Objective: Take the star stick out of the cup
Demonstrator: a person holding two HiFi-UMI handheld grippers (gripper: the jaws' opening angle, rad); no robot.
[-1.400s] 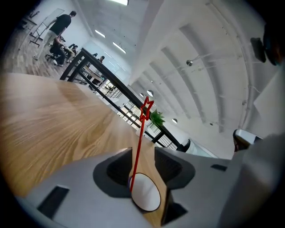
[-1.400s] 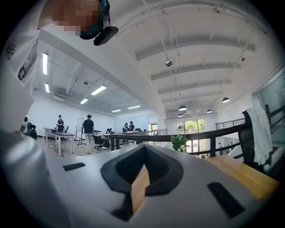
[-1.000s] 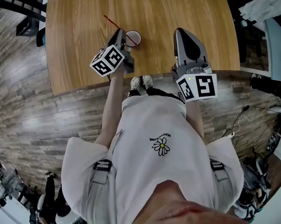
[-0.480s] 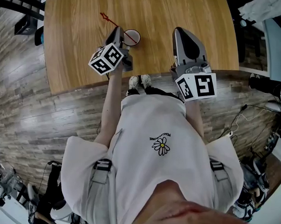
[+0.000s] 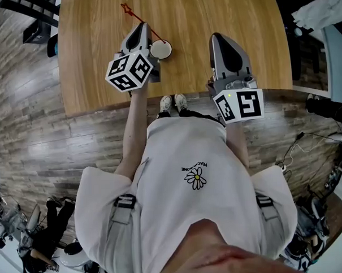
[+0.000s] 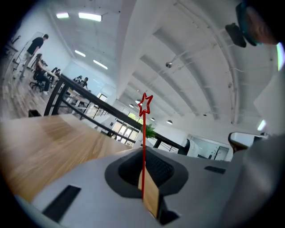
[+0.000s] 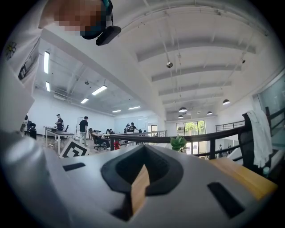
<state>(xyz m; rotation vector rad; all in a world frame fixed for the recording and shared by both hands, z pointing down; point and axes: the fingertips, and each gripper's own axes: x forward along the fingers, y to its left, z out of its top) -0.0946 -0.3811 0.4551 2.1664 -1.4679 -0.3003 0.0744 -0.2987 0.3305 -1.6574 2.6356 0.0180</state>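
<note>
Left hand-held gripper [image 5: 143,29] is over the left-centre of the wooden surface [image 5: 94,63], jaws clamped on the thin red star stick [image 5: 133,13]. The stick runs slantwise: star end far and left of the jaws, lower end reaching the far rim of the small white cup [image 5: 161,49]. Cannot tell whether its tip sits inside the cup or clear of it. The cup stands upright just right of this gripper. Right hand-held gripper [image 5: 219,40] is well apart to the right, above the surface's near edge, jaws together with nothing between them.
</note>
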